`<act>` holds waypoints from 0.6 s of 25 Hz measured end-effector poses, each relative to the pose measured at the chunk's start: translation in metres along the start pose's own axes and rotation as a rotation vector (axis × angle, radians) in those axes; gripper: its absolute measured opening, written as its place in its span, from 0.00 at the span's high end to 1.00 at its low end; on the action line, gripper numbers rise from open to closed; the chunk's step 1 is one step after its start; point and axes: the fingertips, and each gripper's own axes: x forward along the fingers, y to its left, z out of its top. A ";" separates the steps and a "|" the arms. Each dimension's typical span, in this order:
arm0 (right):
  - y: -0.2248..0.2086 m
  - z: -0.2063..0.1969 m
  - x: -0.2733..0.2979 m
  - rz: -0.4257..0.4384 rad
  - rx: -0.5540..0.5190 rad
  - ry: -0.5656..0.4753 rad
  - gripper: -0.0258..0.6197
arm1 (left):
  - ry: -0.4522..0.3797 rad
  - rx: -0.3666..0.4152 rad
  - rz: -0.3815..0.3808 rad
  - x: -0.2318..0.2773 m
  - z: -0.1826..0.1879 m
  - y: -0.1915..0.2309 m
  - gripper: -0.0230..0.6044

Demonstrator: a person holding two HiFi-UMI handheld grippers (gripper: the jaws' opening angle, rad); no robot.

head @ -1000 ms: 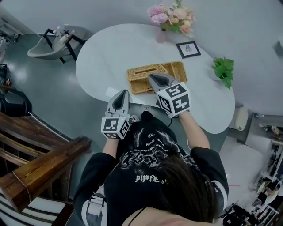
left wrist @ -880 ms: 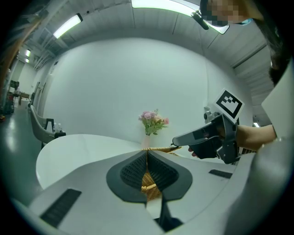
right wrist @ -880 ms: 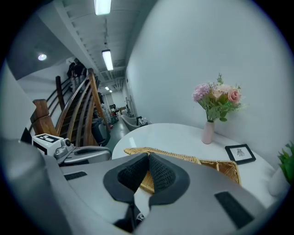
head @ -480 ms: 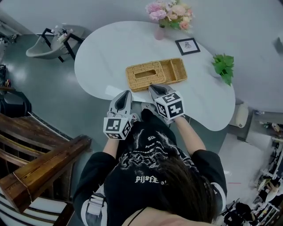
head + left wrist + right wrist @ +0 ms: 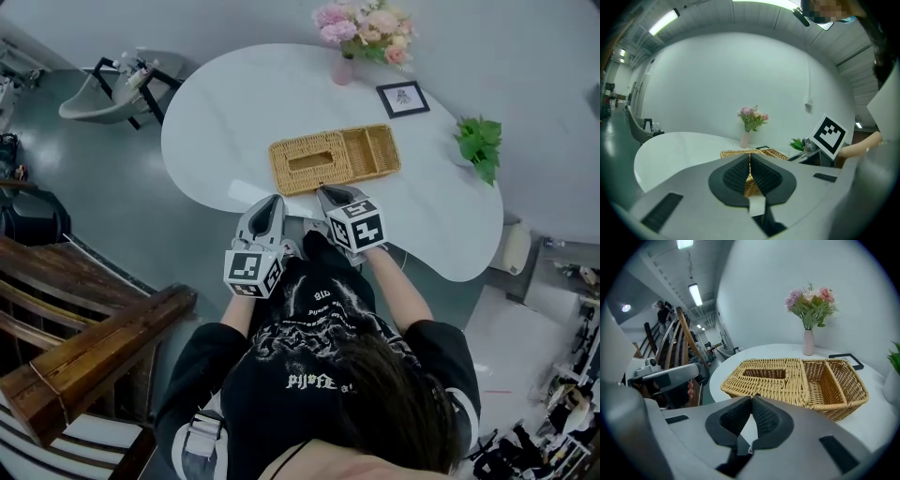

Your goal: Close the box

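The table is spreading widest, a smooth white slab with a rounded, bean-like outline, and it is carrying the box near its front edge. The person, wearing a black shirt with pale print, is standing on the near side of the box, off the table's rim.

The box is lying flat, a long rectangle of tan woven wicker with a ribbed, basket-like texture. Its left half is showing a woven top panel pierced by a rectangular slot. Its right half is lying open upward, split by a wicker divider into two compartments.

The left gripper, a grey plastic wedge with a black-and-white marker cube behind it, is hovering just in front of the box's near left corner, apart from it. Its dark, ridged pads are pressing together at the tips with nothing caught between them. The right gripper, the same shape, is hanging just in front of the box's near long side, and it is not touching the wicker. Its jaws are likewise meeting at the tips, empty.

Behind the box, pink and cream flowers are standing in a slim pink vase. To the box's right a leafy green plant is sitting. Behind the box's right end a small black-framed picture is lying flat.
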 end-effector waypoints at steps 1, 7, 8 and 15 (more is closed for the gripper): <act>0.000 0.000 0.000 0.010 0.006 -0.002 0.90 | 0.001 0.000 0.001 0.001 0.000 0.000 0.92; 0.008 0.010 -0.016 0.122 0.054 -0.012 0.72 | -0.006 -0.002 -0.004 0.008 0.009 0.000 0.92; 0.009 0.015 -0.021 0.132 0.056 -0.028 0.71 | -0.008 -0.004 -0.003 0.010 0.011 0.001 0.92; -0.004 0.084 -0.055 0.062 0.010 -0.310 0.69 | -0.034 0.000 0.021 0.024 0.028 0.003 0.92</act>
